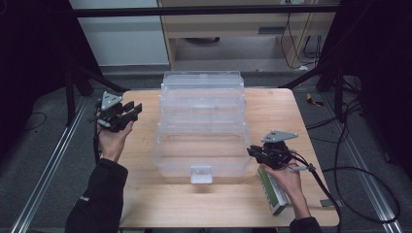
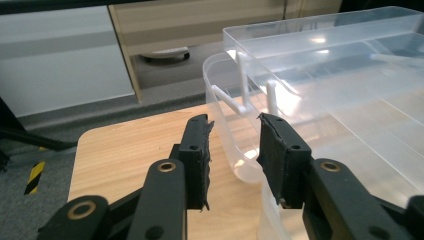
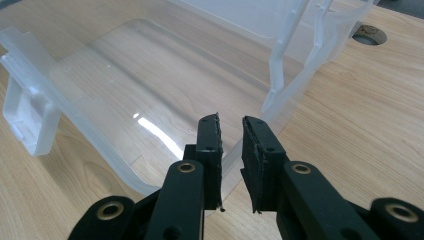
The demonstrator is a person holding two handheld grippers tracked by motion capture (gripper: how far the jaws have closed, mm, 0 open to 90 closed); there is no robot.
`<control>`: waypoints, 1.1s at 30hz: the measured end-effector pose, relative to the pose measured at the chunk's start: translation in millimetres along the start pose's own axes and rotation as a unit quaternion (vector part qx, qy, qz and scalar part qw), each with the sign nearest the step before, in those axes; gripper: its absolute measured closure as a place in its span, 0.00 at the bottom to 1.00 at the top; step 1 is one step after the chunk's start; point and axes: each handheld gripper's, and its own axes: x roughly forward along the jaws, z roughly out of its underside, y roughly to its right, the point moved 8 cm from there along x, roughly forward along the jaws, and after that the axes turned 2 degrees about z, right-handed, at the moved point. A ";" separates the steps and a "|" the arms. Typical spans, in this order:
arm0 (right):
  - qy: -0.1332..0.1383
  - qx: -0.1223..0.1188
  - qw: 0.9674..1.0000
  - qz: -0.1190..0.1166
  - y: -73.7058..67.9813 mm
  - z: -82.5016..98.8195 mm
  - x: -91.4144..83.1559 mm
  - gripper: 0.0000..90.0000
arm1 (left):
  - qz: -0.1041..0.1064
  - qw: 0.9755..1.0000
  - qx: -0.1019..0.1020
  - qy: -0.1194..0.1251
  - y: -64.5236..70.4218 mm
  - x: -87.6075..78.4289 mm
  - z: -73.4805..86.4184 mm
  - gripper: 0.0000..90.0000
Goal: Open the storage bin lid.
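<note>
Clear plastic bin (image 1: pixel 201 141) on table (image 1: pixel 145 194), L gripper (image 1: pixel 130 110) & R gripper (image 1: pixel 254 151) jaws apart, empty

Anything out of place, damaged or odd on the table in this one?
Nothing is spilled or visibly broken. The clear plastic box sits squarely mid-table. One oddity: a green-and-white carton lies under the person's right hand, partly covered. The left gripper and right gripper are open, holding nothing.
</note>
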 end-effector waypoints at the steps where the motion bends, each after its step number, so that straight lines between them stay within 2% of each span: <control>1: 0.000 0.000 1.000 0.000 0.2 0.0 0.0 0.87 | 0.005 1.000 -0.004 0.002 2.3 -5.0 3.9 0.70; 2: 0.000 0.001 1.000 0.000 0.0 0.0 0.0 0.87 | 0.013 1.000 -0.005 -0.002 5.3 -9.2 8.5 0.69; 4: 0.000 0.002 1.000 0.001 0.0 0.0 0.0 0.87 | 0.015 1.000 0.003 -0.013 10.4 -16.0 18.3 0.68; 6: 0.000 0.002 1.000 0.001 -0.1 0.0 0.0 0.87 | 0.026 0.999 0.001 -0.019 17.7 -21.9 27.3 0.67; 11: -0.001 0.004 1.000 0.000 0.0 0.0 -0.1 0.87 | 0.043 0.998 0.007 -0.046 36.8 -29.6 51.4 0.66; 12: -0.001 0.004 1.000 0.001 -0.1 0.0 -0.1 0.87 | 0.040 0.998 0.012 -0.053 39.4 -29.8 56.7 0.66; 14: -0.001 0.005 1.000 0.001 -0.1 0.0 -0.1 0.87 | 0.049 0.996 0.012 -0.070 46.6 -27.8 67.8 0.66; 19: -0.001 0.005 1.000 0.002 0.0 -0.2 0.0 0.87 | 0.062 0.994 0.010 -0.092 58.4 -17.2 88.2 0.68; 21: -0.002 0.004 1.000 0.003 -0.1 -0.2 0.2 0.87 | 0.057 0.992 0.026 -0.110 61.3 -11.1 96.7 0.69; 22: -0.002 0.004 1.000 0.004 0.0 -0.3 0.2 0.87 | 0.054 0.992 0.026 -0.115 62.1 -9.0 99.7 0.70; 23: -0.002 0.004 1.000 0.005 -0.1 -0.2 0.2 0.87 | 0.060 0.991 0.024 -0.119 63.5 -7.5 101.9 0.70; 26: -0.002 0.003 1.000 0.007 -0.4 -0.3 0.3 0.87 | 0.063 0.990 0.019 -0.121 65.5 -4.9 103.7 0.72; 29: -0.001 0.002 1.000 0.007 -0.6 -0.3 0.3 0.87 | 0.073 0.990 0.014 -0.123 68.7 -4.5 104.8 0.78; 33: -0.002 0.005 1.000 0.007 -0.6 -0.3 0.3 0.87 | 0.062 0.990 0.025 -0.120 70.6 -5.7 105.5 0.80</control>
